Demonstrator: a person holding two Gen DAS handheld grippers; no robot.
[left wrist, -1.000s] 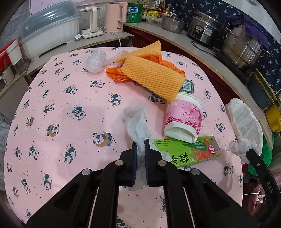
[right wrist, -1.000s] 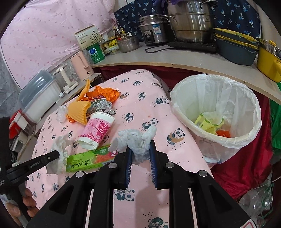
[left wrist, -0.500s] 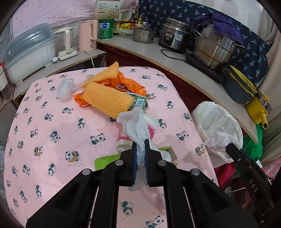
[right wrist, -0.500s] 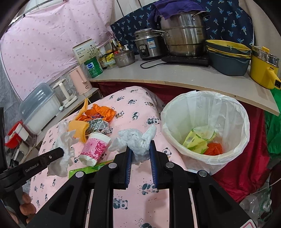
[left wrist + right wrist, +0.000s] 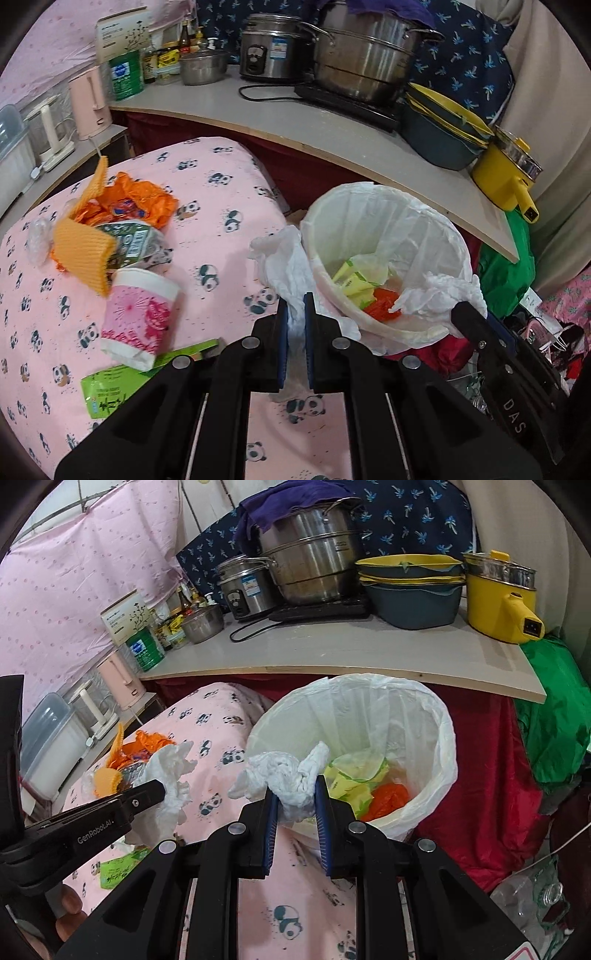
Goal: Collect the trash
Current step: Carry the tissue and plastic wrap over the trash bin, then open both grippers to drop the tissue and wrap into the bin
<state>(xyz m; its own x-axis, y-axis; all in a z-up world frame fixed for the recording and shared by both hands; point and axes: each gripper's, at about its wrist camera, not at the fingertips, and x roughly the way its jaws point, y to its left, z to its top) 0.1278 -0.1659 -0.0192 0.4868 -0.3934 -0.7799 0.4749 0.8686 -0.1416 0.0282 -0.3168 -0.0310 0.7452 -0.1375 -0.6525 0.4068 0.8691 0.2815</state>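
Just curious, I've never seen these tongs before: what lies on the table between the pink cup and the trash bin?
Nothing but bare panda tablecloth between the pink cup and the trash bin, as the left wrist view shows.

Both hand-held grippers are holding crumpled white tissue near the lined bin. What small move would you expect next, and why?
Probably a short carry forward over the trash bin, then release. The right hand-held gripper clamps a tissue wad right at the bin's near rim, while the left hand-held gripper holds its tissue beside the rim, over the table's edge. Neither wad looks clearly over the opening.
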